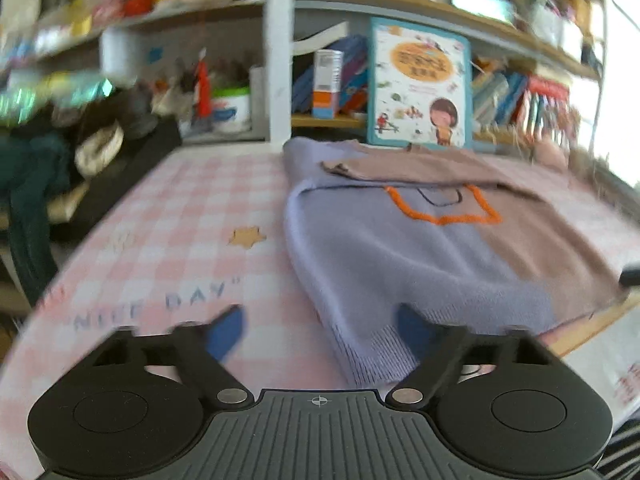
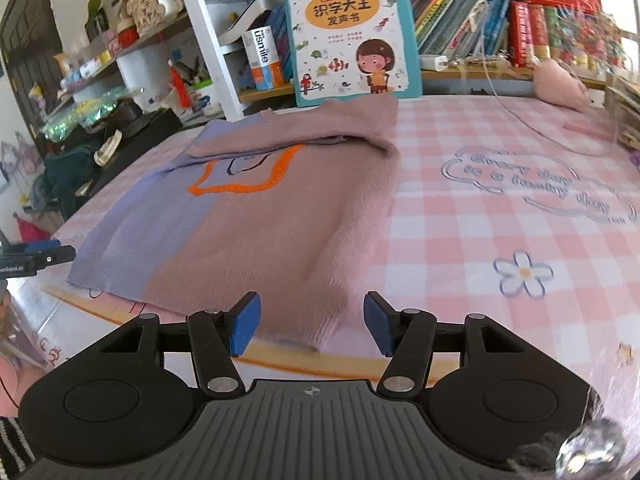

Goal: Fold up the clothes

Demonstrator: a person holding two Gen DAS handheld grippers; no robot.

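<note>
Pink-and-white checked tablecloth [image 2: 460, 240] covering the table

A folded lilac and dusty-pink knitted sweater [image 2: 256, 216] with an orange outline lies flat on it; a blue-edged children's picture book [image 2: 348, 32] stands at the far edge.

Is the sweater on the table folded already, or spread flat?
Partly folded: the sweater has its sleeves laid across its chest, but the body lies at full length.

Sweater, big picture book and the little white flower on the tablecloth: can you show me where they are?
sweater [image 2: 260, 220]: right wrist view, on its brownish-pink front.
picture book [image 2: 348, 32]: right wrist view, middle of its cover.
white flower [image 2: 523, 273]: right wrist view, its yellow centre, printed on the tablecloth [image 2: 480, 208].
</note>
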